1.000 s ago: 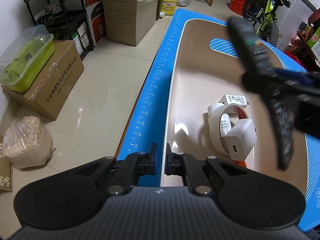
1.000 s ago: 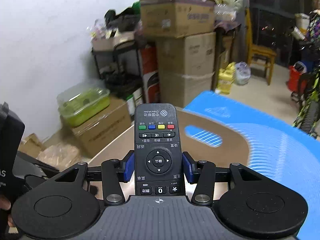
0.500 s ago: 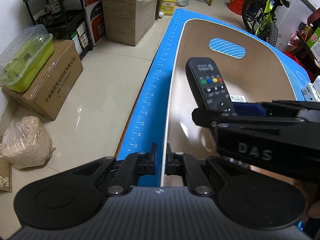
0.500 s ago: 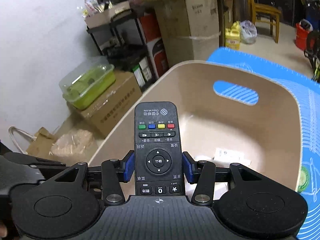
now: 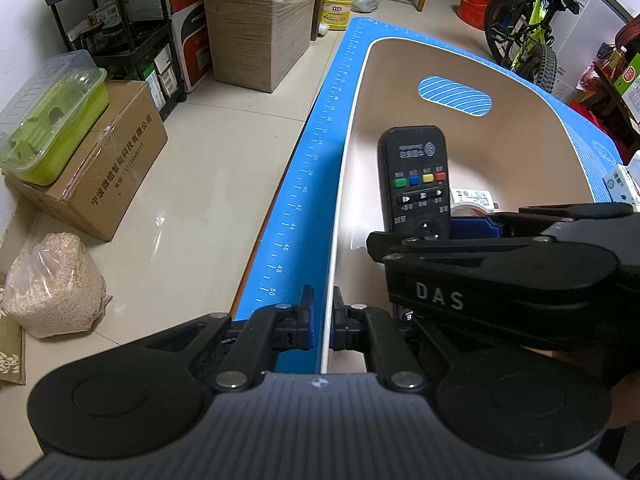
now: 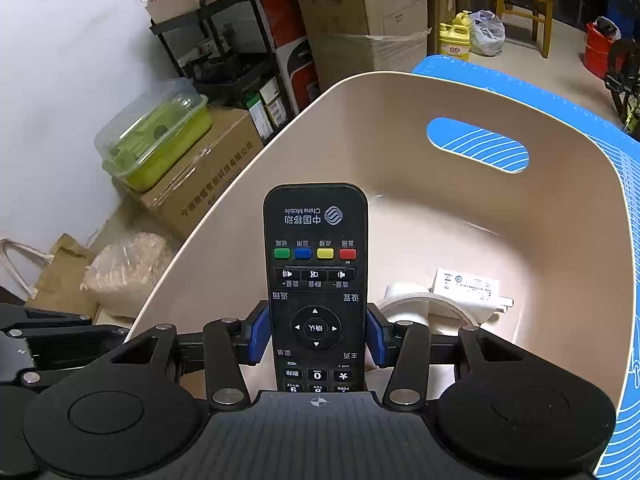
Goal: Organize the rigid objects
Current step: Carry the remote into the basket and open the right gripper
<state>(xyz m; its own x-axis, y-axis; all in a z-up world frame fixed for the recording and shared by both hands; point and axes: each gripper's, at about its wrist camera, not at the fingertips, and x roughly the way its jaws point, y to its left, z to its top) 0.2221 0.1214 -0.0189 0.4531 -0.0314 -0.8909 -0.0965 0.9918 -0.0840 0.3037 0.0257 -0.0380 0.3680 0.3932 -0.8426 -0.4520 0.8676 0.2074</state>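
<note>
My right gripper [image 6: 316,336] is shut on a black China Mobile remote [image 6: 315,272] and holds it over the inside of a beige plastic basket [image 6: 460,100]. The remote [image 5: 416,176] also shows in the left wrist view, above the basket floor. My left gripper [image 5: 323,318] is shut on the basket's near left rim [image 5: 340,208]. A white charger [image 6: 468,286] and a white tape roll [image 6: 420,304] lie on the basket floor, partly hidden by the right gripper.
The basket stands on a blue ruled mat [image 5: 304,184]. To the left on the floor are a cardboard box [image 5: 108,164] with a green lidded container [image 5: 52,120], a bag of grain [image 5: 56,284], stacked boxes and a shelf. A bicycle [image 5: 528,32] stands at the far right.
My right gripper has carried the remote from above the basket leftward and down into it. My left gripper has stayed on the basket rim.
</note>
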